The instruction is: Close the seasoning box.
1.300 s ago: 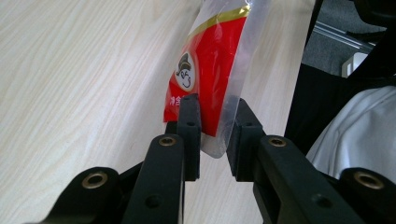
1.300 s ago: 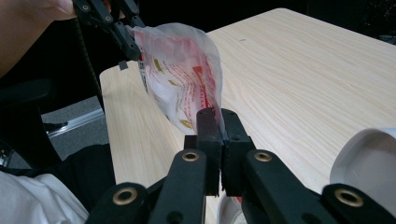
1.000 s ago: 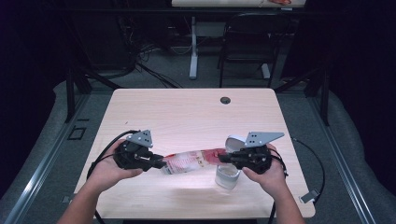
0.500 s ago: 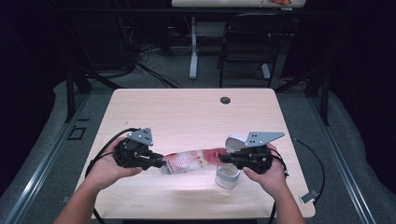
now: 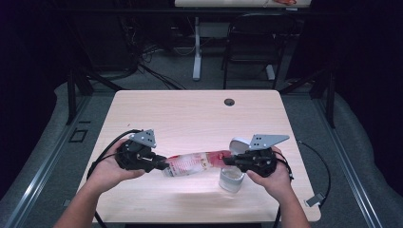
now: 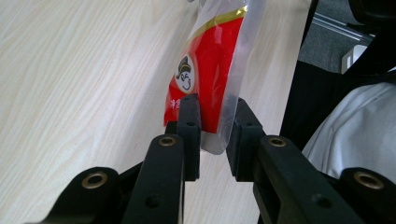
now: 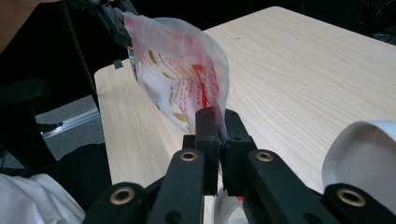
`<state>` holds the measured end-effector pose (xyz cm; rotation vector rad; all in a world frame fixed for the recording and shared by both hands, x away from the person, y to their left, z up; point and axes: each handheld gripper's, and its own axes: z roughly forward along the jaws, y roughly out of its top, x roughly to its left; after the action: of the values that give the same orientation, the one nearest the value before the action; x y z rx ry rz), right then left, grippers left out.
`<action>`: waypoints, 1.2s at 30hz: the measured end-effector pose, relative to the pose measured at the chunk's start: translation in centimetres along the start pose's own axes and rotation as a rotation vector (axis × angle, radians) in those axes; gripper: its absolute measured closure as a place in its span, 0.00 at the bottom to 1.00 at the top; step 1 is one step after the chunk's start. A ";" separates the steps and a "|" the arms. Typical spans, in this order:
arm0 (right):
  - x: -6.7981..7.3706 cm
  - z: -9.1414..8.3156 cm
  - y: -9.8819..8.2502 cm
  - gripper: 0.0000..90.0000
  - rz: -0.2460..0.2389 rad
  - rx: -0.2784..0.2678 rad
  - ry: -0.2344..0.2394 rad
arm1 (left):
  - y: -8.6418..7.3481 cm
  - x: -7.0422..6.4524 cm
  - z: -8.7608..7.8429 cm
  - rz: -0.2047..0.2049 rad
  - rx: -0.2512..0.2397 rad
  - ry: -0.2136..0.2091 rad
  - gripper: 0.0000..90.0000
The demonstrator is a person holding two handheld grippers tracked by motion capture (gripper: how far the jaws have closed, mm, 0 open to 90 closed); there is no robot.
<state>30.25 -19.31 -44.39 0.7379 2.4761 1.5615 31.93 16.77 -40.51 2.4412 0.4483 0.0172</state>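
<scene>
glossy red-clear plastic pouch (image 5: 192, 164) | crinkled, flat | over round clear cup (image 5: 231, 178)

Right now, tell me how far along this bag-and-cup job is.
Done: the red-and-clear plastic bag is off the table, stretched between both grippers.
In hand: the left gripper pinches one end, the right gripper is shut on the other, just above the clear plastic cup beside a white lid.
Left: nothing is visibly pouring; whether the bag is open cannot be told, so emptying it into the cup probably remains.

pouch (image 5: 192, 164): red-and-clear plastic | lying level, off the table | beside cup (image 5: 231, 179)
</scene>
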 end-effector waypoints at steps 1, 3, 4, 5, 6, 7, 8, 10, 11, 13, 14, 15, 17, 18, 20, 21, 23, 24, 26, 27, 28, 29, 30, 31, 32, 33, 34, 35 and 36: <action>0.0 0.0 0.0 0.98 -0.002 0.002 -0.002 | 0.0 0.0 0.0 0.000 0.000 0.000 0.87; 0.0 0.0 0.0 0.98 -0.002 0.000 0.000 | 0.0 0.0 0.0 0.000 0.000 -0.001 0.87; 0.0 0.0 0.0 0.98 -0.003 0.001 -0.002 | 0.0 0.0 0.0 0.000 0.000 -0.002 0.87; 0.1 0.0 0.0 0.98 -0.001 -0.001 -0.001 | 0.0 0.0 0.0 0.000 0.001 -0.002 0.87; 0.0 0.0 0.0 0.98 -0.004 0.002 -0.002 | 0.0 0.0 0.0 0.000 0.002 -0.001 0.87; 0.1 0.0 0.0 0.98 -0.005 0.003 -0.003 | 0.0 0.0 0.0 0.000 0.002 -0.002 0.87; 0.1 0.0 0.0 0.98 -0.005 0.002 -0.003 | 0.1 0.0 0.0 0.000 0.001 -0.003 0.87; 0.1 0.0 0.0 0.98 -0.006 0.003 -0.005 | 0.1 0.0 0.0 0.002 0.003 0.000 0.87; 0.1 0.0 0.0 0.98 -0.006 0.003 -0.005 | 0.1 0.0 0.0 0.001 0.004 -0.001 0.87; 0.1 0.0 0.0 0.98 -0.006 0.003 -0.007 | 0.1 0.0 0.0 0.000 0.005 0.000 0.87; 0.1 0.0 0.0 0.98 -0.007 0.002 -0.008 | 0.1 0.0 0.0 -0.001 0.005 -0.001 0.87; 0.1 0.0 0.0 0.98 -0.007 0.001 -0.009 | 0.1 0.0 0.0 -0.001 0.005 -0.001 0.87; 0.1 0.0 0.0 0.98 -0.008 0.002 -0.010 | 0.2 0.0 0.0 -0.001 0.007 -0.001 0.87; 0.1 0.0 0.0 0.98 -0.008 0.001 -0.010 | 0.2 0.0 0.0 -0.002 0.007 0.000 0.87; 0.1 0.0 0.0 0.98 -0.009 0.002 -0.010 | 0.2 0.0 0.0 -0.003 0.006 0.000 0.86; 0.1 0.0 0.0 0.98 -0.008 0.002 -0.010 | 0.2 0.0 0.0 -0.003 0.006 0.000 0.87; 0.1 0.0 0.0 0.98 -0.008 0.001 -0.010 | 0.2 0.0 0.0 -0.003 0.008 -0.001 0.87; 0.1 0.0 0.0 0.98 -0.008 0.001 -0.010 | 0.3 0.0 -0.1 -0.002 0.009 -0.002 0.87; 0.0 -0.1 0.0 0.97 -0.008 0.001 -0.010 | 0.3 0.0 -0.1 0.000 0.011 -0.002 0.87; 0.0 -0.1 0.0 0.98 -0.008 0.001 -0.011 | 0.3 0.0 -0.1 -0.001 0.011 -0.001 0.87; 0.0 -0.1 0.0 0.97 -0.009 0.001 -0.011 | 0.4 0.0 -0.1 -0.002 0.011 -0.001 0.87; 0.1 -0.1 0.0 0.97 -0.005 -0.002 -0.011 | 0.4 0.0 -0.1 -0.002 0.011 -0.001 0.87; 0.1 -0.1 0.0 0.97 -0.006 -0.002 -0.012 | 0.4 0.0 -0.1 -0.003 0.011 -0.001 0.87; 0.0 -0.1 -0.1 0.97 -0.005 -0.003 -0.011 | 0.5 0.0 -0.1 -0.001 0.012 0.000 0.87; 0.0 -0.1 0.0 0.97 -0.007 0.001 -0.011 | 0.5 0.0 -0.2 0.001 0.013 0.000 0.87; 0.0 -0.1 -0.1 0.97 -0.006 0.000 -0.012 | 0.6 0.0 -0.2 0.001 0.013 0.000 0.87; 0.0 -0.1 -0.1 0.97 -0.005 -0.001 -0.010 | 0.6 0.0 -0.2 0.002 0.014 0.000 0.87; -0.1 -0.1 -0.1 0.97 -0.003 -0.002 -0.010 | 0.7 0.0 -0.2 0.003 0.016 0.001 0.87; -0.1 -0.2 -0.1 0.97 -0.001 -0.001 -0.011 | 0.8 0.0 -0.2 0.006 0.018 0.003 0.87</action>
<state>30.26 -19.55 -44.44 0.7428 2.4671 1.5539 32.13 16.30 -39.93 2.4601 0.4449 0.0199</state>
